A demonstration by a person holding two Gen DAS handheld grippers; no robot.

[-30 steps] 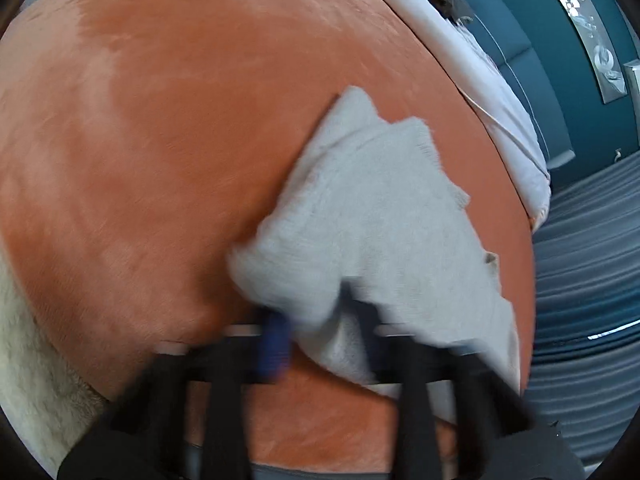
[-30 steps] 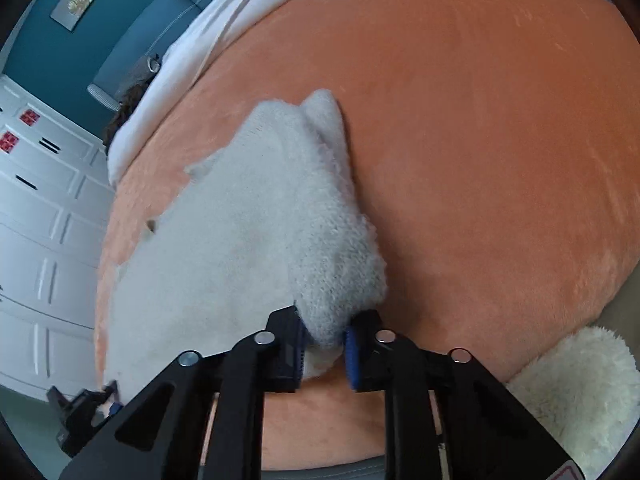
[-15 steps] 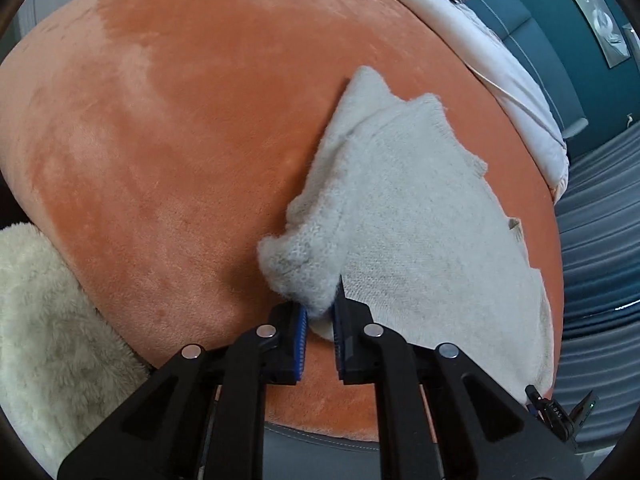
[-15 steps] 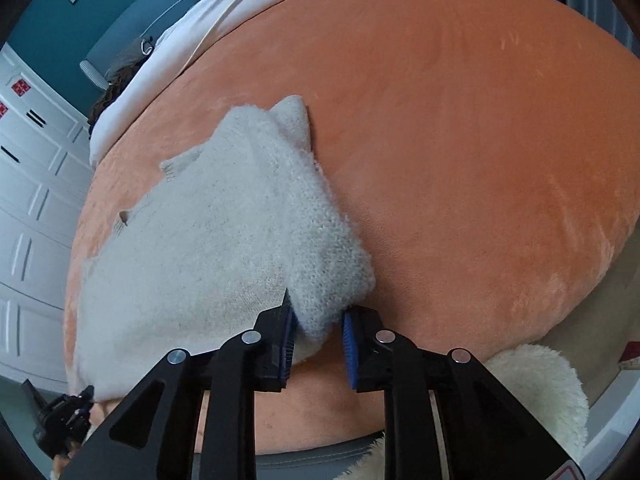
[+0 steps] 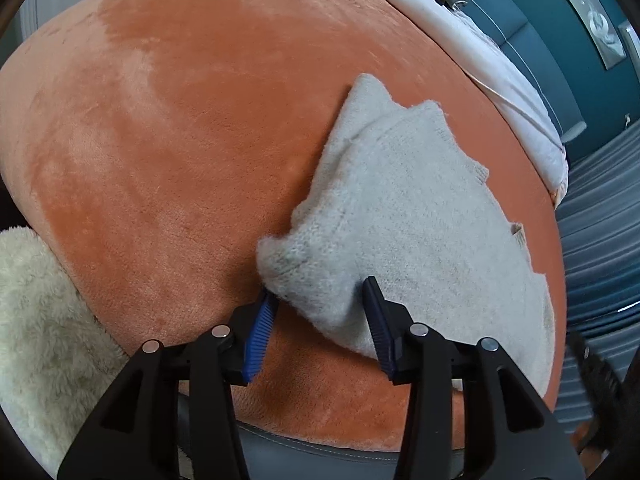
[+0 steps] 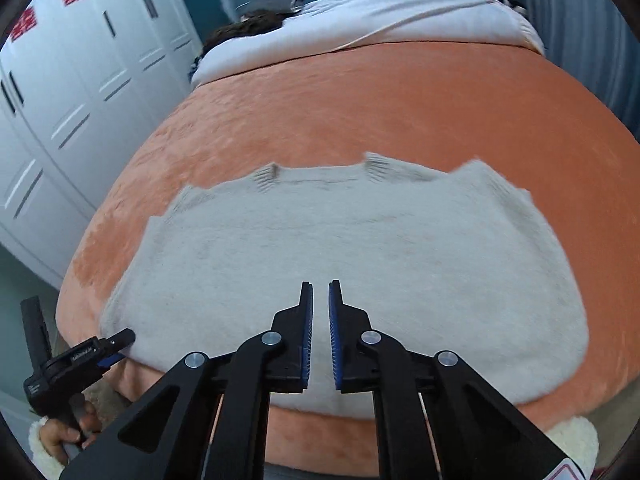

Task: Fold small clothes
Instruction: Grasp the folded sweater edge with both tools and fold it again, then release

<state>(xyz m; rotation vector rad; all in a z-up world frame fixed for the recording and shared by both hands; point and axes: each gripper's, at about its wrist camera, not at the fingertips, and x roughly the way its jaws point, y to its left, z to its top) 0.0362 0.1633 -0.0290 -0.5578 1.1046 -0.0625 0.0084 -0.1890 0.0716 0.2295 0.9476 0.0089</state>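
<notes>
A pale grey knitted sweater lies flat on an orange plush blanket, its side edges folded in. My left gripper sits low at the sweater's near corner. Its jaws are opening, and the folded corner lies loose between the blue pads. In the right wrist view the left gripper shows at the lower left, held by a hand. My right gripper hovers over the middle of the near hem, jaws closing to a slim gap with nothing between them.
White bedding lies along the far end of the blanket, with something dark on it. White wardrobe doors stand to the left. A cream fluffy throw borders the near edge. Blue-grey curtains hang at the right.
My right gripper let go of the folded edge, rose and swung across to the sweater's middle, rolling as it went. My left jaws spread from shut on the corner to apart.
</notes>
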